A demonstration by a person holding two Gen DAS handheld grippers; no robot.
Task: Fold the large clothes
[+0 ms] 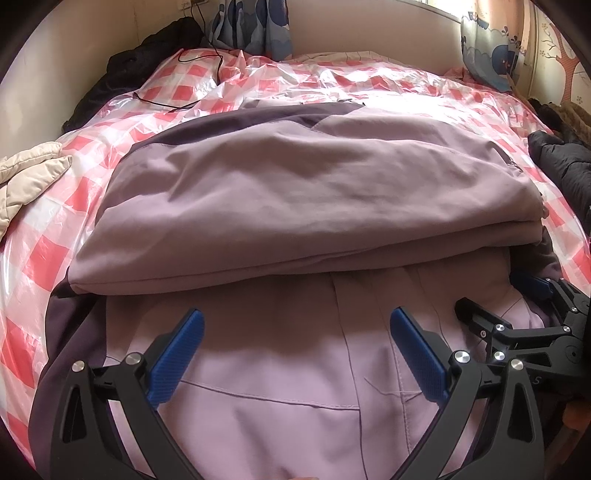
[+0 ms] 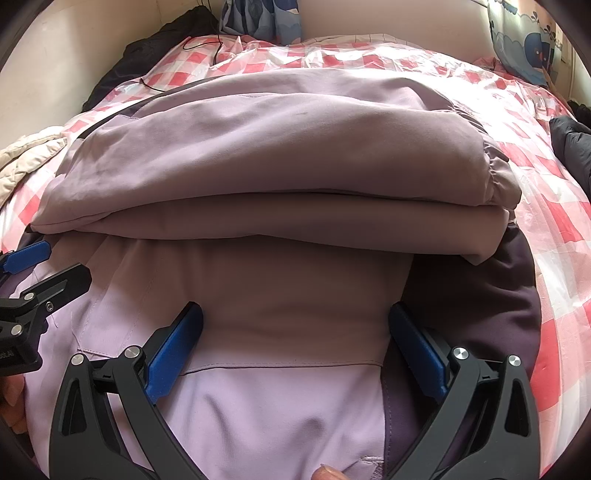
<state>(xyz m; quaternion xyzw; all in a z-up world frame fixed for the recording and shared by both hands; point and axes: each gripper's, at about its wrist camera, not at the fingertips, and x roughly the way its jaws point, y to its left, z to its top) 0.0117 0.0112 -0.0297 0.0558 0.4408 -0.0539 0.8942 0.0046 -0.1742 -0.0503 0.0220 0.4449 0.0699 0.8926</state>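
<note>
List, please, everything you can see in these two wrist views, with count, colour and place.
jacket: one, lilac with dark purple panels, part-folded, centre of bed
plastic sheet: one, pink-and-white check, under the jacket
quilted garment: one, cream, left edge
dark clothes: black, right edge; more at far left
cable: one, black, far left of sheet
curtain: blue print, behind bed
left gripper: black, blue pads, open over jacket
right gripper: same, open

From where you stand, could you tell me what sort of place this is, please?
Most likely a bedroom: a bed under a pink checked plastic sheet, a patterned curtain behind it, and a lilac jacket being folded.
</note>
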